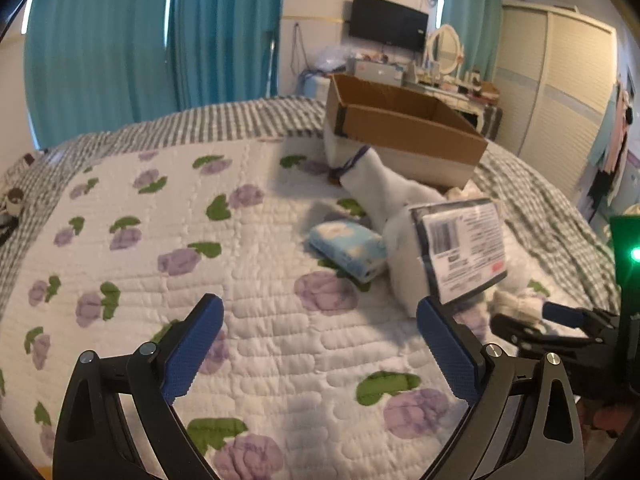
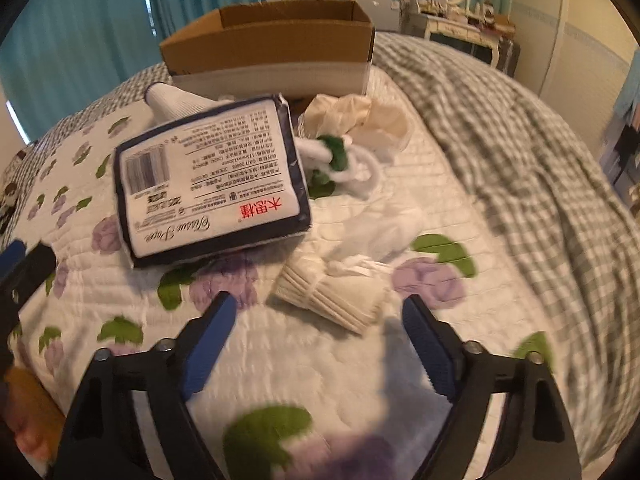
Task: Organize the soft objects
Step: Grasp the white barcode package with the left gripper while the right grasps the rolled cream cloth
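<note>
An open cardboard box (image 1: pixel 404 132) (image 2: pixel 276 40) stands at the far side of the floral quilt (image 1: pixel 248 280). A dark-edged tissue pack (image 1: pixel 460 248) (image 2: pixel 212 180) lies on white soft items. A small blue tissue packet (image 1: pixel 348 248) lies left of it. A white sock (image 1: pixel 372 184) lies in front of the box. A folded cream bundle (image 2: pixel 332 296) lies just ahead of my right gripper (image 2: pixel 316 312), which is open and empty. My left gripper (image 1: pixel 320 320) is open and empty above bare quilt. The right gripper also shows in the left wrist view (image 1: pixel 532 320).
A cream cloth (image 2: pixel 360 116), a white-and-green piece (image 2: pixel 336 156) and a thin white bag (image 2: pixel 384 228) lie near the box. A checked blanket (image 2: pixel 500 140) covers the right side. Teal curtains (image 1: pixel 120 48), a dresser (image 1: pixel 448 88) and a wardrobe (image 1: pixel 560 92) stand beyond the bed.
</note>
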Demonstrator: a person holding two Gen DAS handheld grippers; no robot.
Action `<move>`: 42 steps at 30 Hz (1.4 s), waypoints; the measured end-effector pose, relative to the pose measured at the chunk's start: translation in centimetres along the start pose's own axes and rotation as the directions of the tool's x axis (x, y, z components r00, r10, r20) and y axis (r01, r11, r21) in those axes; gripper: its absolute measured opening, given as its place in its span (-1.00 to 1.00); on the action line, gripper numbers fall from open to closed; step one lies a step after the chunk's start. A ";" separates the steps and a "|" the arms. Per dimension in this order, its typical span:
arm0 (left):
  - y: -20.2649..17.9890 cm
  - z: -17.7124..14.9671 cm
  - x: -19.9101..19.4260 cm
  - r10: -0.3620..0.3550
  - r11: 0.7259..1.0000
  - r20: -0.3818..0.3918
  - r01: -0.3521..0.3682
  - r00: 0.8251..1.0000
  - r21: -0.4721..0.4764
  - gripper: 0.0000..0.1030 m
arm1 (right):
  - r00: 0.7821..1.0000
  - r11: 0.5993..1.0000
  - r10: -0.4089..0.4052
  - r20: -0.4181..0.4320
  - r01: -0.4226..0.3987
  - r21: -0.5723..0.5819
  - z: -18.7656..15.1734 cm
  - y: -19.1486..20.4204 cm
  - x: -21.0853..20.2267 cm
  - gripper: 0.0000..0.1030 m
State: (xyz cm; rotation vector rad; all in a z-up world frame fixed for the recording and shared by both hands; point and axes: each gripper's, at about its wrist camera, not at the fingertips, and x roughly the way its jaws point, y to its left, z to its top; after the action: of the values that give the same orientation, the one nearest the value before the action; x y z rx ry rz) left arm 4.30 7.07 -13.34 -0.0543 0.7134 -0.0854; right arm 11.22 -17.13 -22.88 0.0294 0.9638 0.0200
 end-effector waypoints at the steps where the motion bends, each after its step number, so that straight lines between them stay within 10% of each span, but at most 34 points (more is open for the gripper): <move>1: 0.0 0.0 0.4 -0.007 1.000 -0.009 0.007 1.000 0.000 0.92 | 1.000 1.000 -0.005 -0.010 0.005 0.008 0.1 0.3 0.5 0.49; 5: -0.1 0.2 1.2 -0.039 0.999 -0.026 0.039 0.999 -0.006 0.92 | 0.999 0.998 -0.042 -0.005 0.043 0.035 0.4 0.1 1.4 0.16; 23: -4.7 2.3 2.5 -0.090 0.990 -0.040 0.094 0.995 0.104 0.89 | 0.978 0.997 0.068 0.197 -0.059 -0.053 3.1 -3.5 -7.4 0.14; 42: -7.7 3.2 8.1 -0.216 0.966 -0.132 0.231 0.968 0.116 0.58 | 0.992 0.998 0.061 0.112 -0.060 -0.014 2.7 -5.4 -2.8 0.14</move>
State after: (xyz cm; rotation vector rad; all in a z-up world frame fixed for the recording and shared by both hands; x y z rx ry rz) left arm 12.06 -1.31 -15.60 -0.0046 0.8173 -0.3540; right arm 11.85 -22.70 -19.20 0.0493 0.8502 0.0788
